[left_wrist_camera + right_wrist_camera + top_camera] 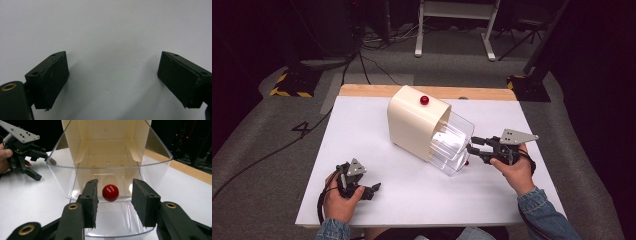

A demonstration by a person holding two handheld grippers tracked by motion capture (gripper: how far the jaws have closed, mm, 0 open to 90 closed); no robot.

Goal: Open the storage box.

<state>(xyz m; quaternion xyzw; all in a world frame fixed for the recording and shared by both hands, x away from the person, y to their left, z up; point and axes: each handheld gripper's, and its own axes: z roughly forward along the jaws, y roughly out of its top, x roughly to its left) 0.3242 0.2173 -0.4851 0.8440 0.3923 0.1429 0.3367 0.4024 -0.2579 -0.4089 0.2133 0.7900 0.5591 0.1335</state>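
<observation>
At the worktop's (pixel 377 130) near edge, about 7 o'clock, the left tongs (pixel 371 190) rest wide apart and empty, parked clear of the work. Toward 3 o'clock, the right tongs (pixel 113 203) stand open, straddling the red knob (pixel 110 192) on the clear drawer (pixel 160 173), apparently lined up for a grip. Beyond, near 12 o'clock, sits the cream housing (pixel 412 120), carrying a second red knob (pixel 424 100).

Clear drawer (pixel 110 195) front cut off below, cream box (pixel 105 142) top cropped
</observation>
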